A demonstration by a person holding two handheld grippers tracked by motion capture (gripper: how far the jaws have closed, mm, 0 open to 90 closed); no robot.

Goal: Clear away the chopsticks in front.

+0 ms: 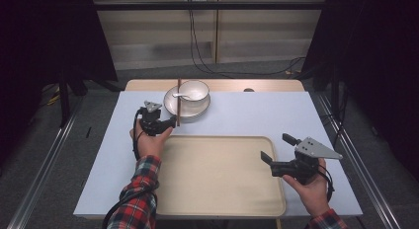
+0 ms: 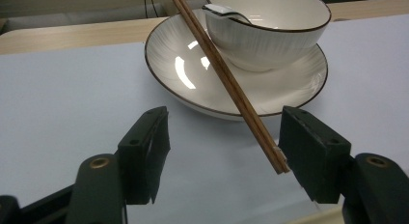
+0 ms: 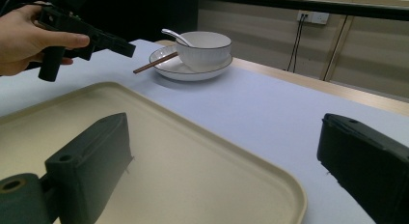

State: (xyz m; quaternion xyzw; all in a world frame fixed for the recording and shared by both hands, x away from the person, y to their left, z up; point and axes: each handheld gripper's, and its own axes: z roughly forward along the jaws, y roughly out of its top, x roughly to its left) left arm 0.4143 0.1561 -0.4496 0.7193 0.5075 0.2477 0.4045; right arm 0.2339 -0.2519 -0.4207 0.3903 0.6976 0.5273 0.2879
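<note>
Beige tray (image 1: 217, 179) nearest, flat on pale blue surface (image 1: 257, 115). Right hand-held gripper (image 1: 276, 151) over tray's right edge, jaws spread wide, nothing between them. Left hand-held gripper (image 2: 224, 137) just beyond tray's far left corner, jaws partly spread, straddling near end of chopsticks (image 2: 226, 84); chopstick tip touching one jaw, other jaw well clear, no pinch. Chopsticks lean across rim of white plate (image 2: 183, 74). White bowl (image 2: 270, 26) sits on plate, spoon (image 2: 224, 12) inside bowl. Wooden edge behind surface.
</note>
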